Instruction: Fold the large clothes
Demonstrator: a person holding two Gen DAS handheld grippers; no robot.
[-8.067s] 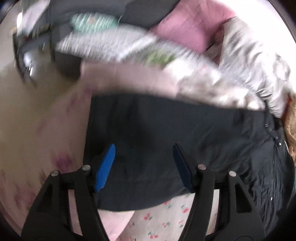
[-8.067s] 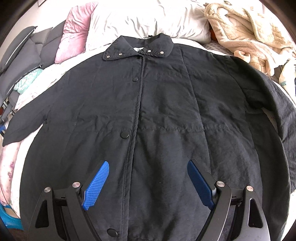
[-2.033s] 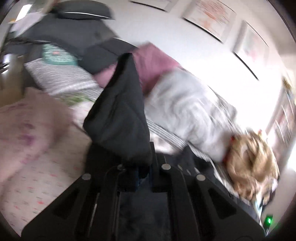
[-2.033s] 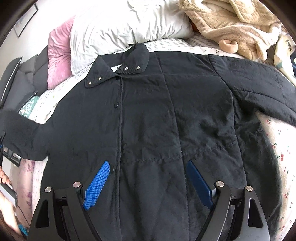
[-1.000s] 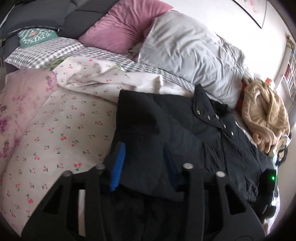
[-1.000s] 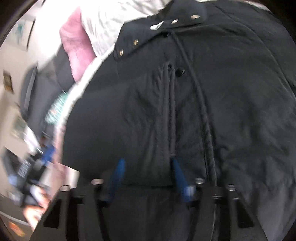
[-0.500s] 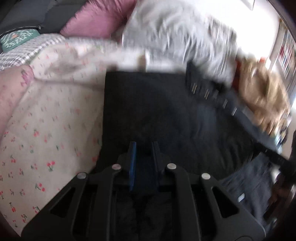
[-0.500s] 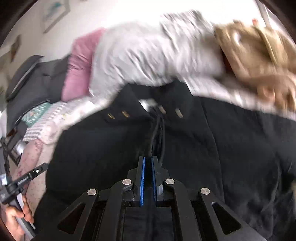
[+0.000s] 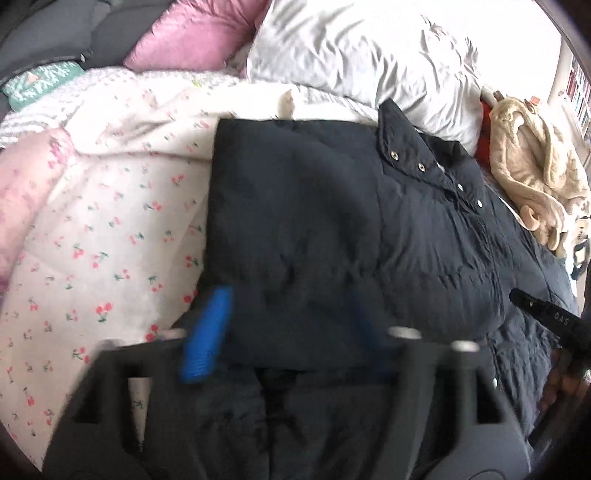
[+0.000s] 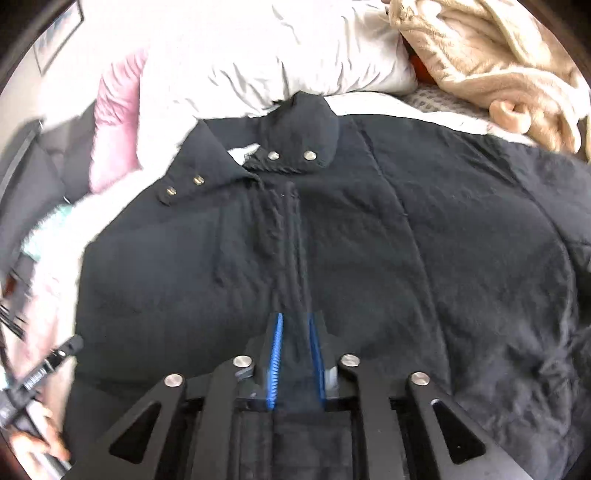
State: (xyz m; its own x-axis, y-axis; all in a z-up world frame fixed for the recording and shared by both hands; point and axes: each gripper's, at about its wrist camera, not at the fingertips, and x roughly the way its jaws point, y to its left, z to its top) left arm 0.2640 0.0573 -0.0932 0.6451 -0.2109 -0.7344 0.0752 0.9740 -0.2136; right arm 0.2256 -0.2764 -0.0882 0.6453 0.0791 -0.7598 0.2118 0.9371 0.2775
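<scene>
Left wrist view: black coat (image 9: pixel 332 229) spread over cherry-print bedding (image 9: pixel 103 236), one sleeve folded flat across the chest, collar with metal snaps pointing toward grey pillow (image 9: pixel 362 62). Left gripper (image 9: pixel 288 325) blurred, blue pads (image 9: pixel 207 332) spread wide, hovering low over the folded sleeve, nothing between them. Pink pillow (image 9: pixel 192 33) beside the grey one; beige fleece blanket (image 9: pixel 535 177) bunched at the far right.

Right wrist view: right gripper (image 10: pixel 295 354) with pads drawn close, pinching a ridge of coat (image 10: pixel 369 258) fabric along the front placket, below the collar. Grey pillow (image 10: pixel 280 55) just behind the collar, beige blanket (image 10: pixel 491 59) upper right.
</scene>
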